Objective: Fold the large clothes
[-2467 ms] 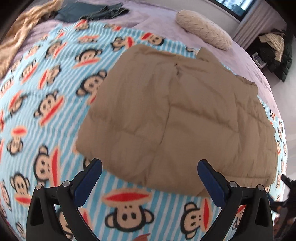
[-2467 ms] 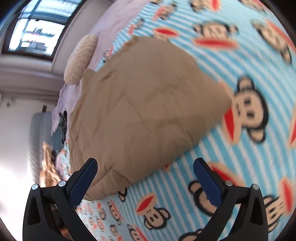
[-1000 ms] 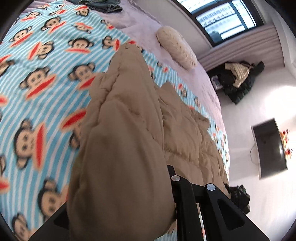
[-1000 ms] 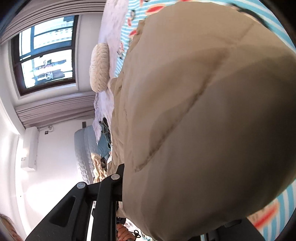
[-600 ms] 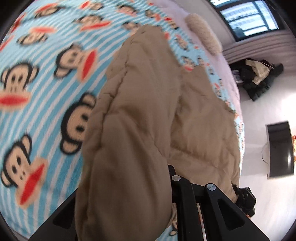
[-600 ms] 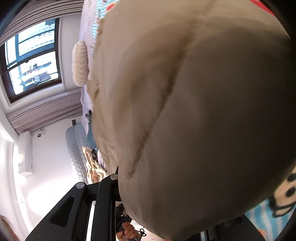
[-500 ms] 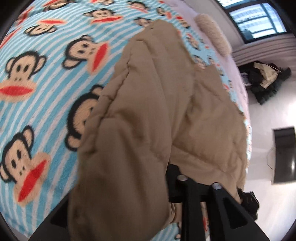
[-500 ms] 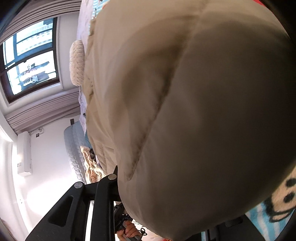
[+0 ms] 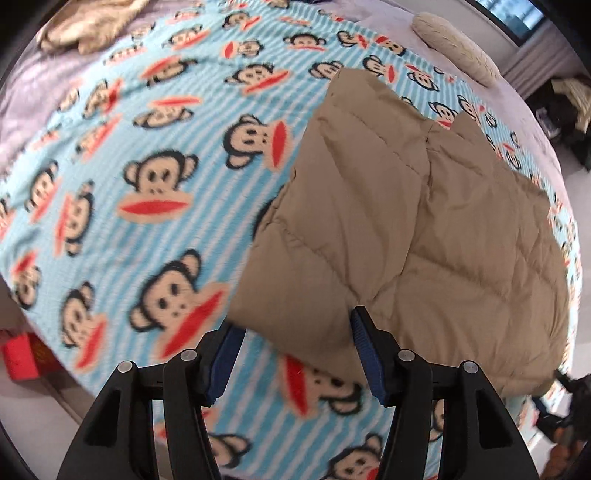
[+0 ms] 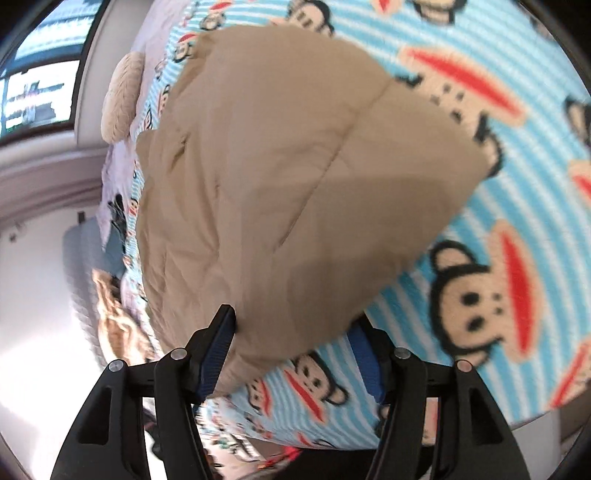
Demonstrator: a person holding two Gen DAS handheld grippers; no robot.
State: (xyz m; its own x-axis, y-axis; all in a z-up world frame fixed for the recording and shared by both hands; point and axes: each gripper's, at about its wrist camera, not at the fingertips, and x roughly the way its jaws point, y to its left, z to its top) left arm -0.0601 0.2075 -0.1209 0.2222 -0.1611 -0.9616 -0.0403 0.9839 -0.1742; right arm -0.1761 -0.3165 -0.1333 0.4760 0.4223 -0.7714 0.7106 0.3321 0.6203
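Jacket (image 9: pixel 424 236) folded on bed (image 9: pixel 155 122); my left gripper (image 9: pixel 295 354) and right gripper (image 10: pixel 291 350) opening, letting go; puffy fold may spring open.

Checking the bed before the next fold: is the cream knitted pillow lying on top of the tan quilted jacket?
No, the cream knitted pillow lies apart from the tan quilted jacket.

Blue-striped monkey-print blanket (image 9: pixel 155 177) covers bed, fills most of both views. Cream knitted pillow (image 9: pixel 456 48) at 1 o'clock in left view, (image 10: pixel 122 98) at 10 o'clock in right. Tan cloth heap (image 9: pixel 88 26) at 11 o'clock. Window (image 10: pixel 37 88) at 10 o'clock, right view. Red box (image 9: pixel 20 356) at 8 o'clock.
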